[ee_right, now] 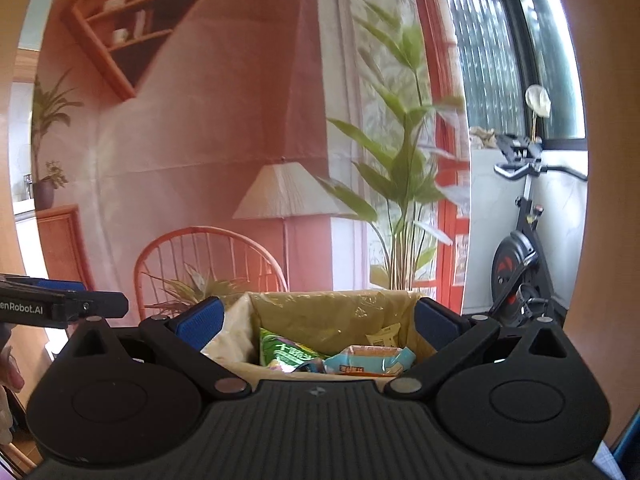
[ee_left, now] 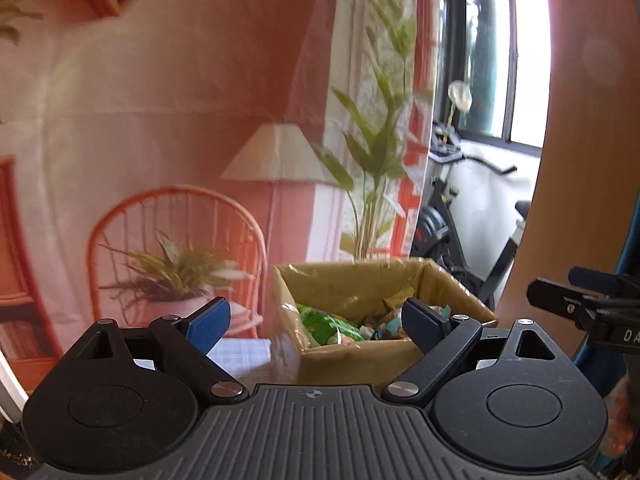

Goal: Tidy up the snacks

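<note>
Backdrop: printed cloth (ee_right: 224, 120) with a painted room on it: lamp, wicker chair, shelves, leafy plants; hangs behind everything.
Beyond cloth: window (ee_right: 492, 60) and exercise bike (ee_right: 516, 256), right of the cloth's edge in both views.
Box: cardboard box (ee_right: 332, 312), open on top, with a clear shiny lining over its walls; stands ahead of both grippers and below them.
Snacks: green packet (ee_right: 284, 350) leans toward the box's left side; pale blue packet (ee_right: 376, 360) lies to its right, the two touching; more wrappers behind, too blurred to name.
Left gripper: left gripper (ee_left: 316, 328) has its jaws spread wide, nothing between the blue pads (ee_left: 210, 326); the box sits ahead and a little right in its view.
Right gripper: right gripper (ee_right: 316, 322) is also spread wide and bare; its pads frame the box's mouth.
Side by side: each gripper shows at the edge of the other's view, near each other, about level.
Surface: perhaps a white checked cloth (ee_left: 240, 354) left of the box; view too smeared to be sure.
</note>
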Demonstrator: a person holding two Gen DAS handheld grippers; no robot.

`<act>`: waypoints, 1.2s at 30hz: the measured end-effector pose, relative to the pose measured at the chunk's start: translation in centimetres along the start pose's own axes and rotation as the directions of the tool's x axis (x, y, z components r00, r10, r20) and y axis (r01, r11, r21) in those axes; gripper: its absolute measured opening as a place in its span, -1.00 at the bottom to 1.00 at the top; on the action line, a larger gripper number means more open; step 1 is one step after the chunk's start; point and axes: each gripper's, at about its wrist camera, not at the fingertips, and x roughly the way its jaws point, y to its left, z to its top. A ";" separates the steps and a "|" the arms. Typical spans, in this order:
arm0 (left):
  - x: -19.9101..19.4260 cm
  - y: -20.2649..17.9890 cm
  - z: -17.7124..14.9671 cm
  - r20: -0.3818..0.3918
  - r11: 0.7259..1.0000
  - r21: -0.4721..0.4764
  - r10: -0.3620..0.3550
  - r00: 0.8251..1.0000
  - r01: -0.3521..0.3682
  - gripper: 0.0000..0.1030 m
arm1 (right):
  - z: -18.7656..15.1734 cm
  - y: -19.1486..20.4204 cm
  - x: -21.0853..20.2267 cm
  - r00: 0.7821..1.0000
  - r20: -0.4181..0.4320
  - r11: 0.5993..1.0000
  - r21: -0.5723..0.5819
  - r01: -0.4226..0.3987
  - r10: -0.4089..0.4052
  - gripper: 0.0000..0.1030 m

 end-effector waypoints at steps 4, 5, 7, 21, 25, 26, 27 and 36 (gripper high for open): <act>-3.5 -0.3 -0.2 0.060 0.997 0.051 0.049 0.997 -0.052 0.83 | -0.3 2.1 -3.0 1.000 0.006 1.000 -0.002 0.000 0.000 1.00; -4.4 -0.6 -0.3 0.071 0.997 0.058 0.053 0.996 -0.057 0.83 | -0.4 2.5 -3.6 1.000 0.007 1.000 -0.003 0.000 0.000 1.00; -5.7 -0.7 -0.3 0.085 0.997 0.056 0.052 0.995 -0.057 0.83 | -0.7 3.4 -4.9 1.000 0.014 1.000 -0.005 0.001 -0.001 1.00; -9.3 -0.5 -0.6 0.112 0.996 0.031 0.084 0.990 -0.088 0.83 | -0.1 5.4 -8.6 0.999 0.032 1.000 0.000 0.031 -0.031 1.00; -9.8 -0.7 -0.5 0.118 0.995 0.034 0.093 0.989 -0.098 0.83 | -0.1 5.4 -9.0 0.999 0.033 1.000 0.003 0.029 -0.030 1.00; -9.8 -0.8 -0.4 0.120 0.995 0.033 0.094 0.988 -0.099 0.83 | 0.0 5.4 -9.0 0.999 0.033 1.000 0.004 0.031 -0.031 1.00; -9.9 -0.9 -0.4 0.121 0.995 0.032 0.095 0.988 -0.099 0.83 | 0.0 5.4 -9.1 0.999 0.034 0.999 0.005 0.031 -0.031 1.00; -10.2 -1.1 -0.4 0.129 0.993 0.040 0.102 0.986 -0.108 0.83 | 0.1 5.0 -9.8 0.998 0.038 0.999 0.020 0.039 -0.039 1.00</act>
